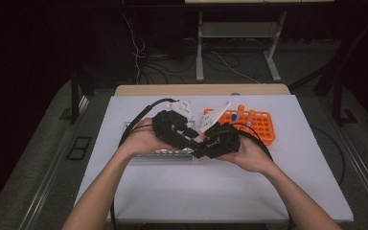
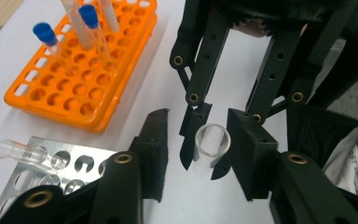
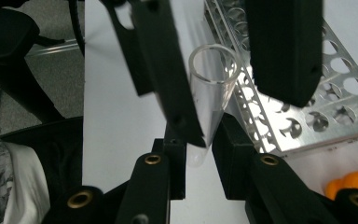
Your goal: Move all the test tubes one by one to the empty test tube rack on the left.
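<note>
I'm holding the clear tube (image 3: pixel 209 93) w/ R gripper (image 3: pixel 200 140), jaws clamped on its lower end, above the metal rack (image 3: pixel 307 107). L gripper (image 2: pixel 196 158) jaws are flanking the tube's rim, not touching.

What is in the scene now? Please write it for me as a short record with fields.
right gripper: shut on the closed end of the clear tube
left gripper: jaws open, standing on either side of the clear tube's open end
orange rack: holds blue-capped tubes
metal rack: a spare tube lies on it
table: white top, both racks on it
</note>
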The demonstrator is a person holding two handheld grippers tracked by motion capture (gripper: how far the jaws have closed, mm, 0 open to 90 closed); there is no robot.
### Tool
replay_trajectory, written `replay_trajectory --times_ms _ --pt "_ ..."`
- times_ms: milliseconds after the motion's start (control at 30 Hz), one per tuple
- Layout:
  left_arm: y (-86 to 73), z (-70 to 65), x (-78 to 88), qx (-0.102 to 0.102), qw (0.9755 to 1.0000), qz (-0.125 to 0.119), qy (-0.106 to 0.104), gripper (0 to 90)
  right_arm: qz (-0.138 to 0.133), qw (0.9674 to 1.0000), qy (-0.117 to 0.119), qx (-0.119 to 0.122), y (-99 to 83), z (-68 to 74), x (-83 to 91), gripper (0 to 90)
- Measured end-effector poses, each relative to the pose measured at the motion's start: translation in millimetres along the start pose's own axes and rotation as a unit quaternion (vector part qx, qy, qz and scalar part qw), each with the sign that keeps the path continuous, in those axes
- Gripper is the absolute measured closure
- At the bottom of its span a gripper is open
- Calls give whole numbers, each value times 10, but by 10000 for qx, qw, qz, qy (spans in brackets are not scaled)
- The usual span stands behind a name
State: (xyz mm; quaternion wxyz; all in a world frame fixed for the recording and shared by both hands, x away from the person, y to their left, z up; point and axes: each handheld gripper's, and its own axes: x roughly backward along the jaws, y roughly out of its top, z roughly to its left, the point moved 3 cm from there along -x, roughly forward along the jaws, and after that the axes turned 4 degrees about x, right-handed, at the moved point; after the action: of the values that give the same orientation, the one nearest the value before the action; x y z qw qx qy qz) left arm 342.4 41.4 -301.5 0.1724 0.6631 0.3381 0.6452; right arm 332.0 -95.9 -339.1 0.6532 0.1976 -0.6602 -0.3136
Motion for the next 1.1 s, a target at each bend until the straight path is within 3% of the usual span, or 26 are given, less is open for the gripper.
replay_trajectory --times_ms 200,400,533,800,900,967,1100 --pt "-29 1 16 17 9998 87 -163 736 -21 10000 0 -3 23 -2 -41 749" --pt "-42 38 36 62 9997 116 -203 745 -38 10000 0 4 30 -12 -59 736" --pt "-50 80 78 140 9997 81 -167 746 -22 9999 -126 -99 1 -54 -35 615" --pt "-67 260 171 223 9996 146 114 746 -234 9981 -447 -360 -109 -154 121 452" --pt "-64 346 215 298 9992 94 234 746 -327 9968 -580 -450 -145 -177 188 351" --pt "-66 409 243 327 9989 72 320 746 -405 9952 -712 -540 -167 -191 234 237" --pt "-64 539 283 436 9980 13 450 746 -503 9939 -763 -612 -219 -196 327 108"
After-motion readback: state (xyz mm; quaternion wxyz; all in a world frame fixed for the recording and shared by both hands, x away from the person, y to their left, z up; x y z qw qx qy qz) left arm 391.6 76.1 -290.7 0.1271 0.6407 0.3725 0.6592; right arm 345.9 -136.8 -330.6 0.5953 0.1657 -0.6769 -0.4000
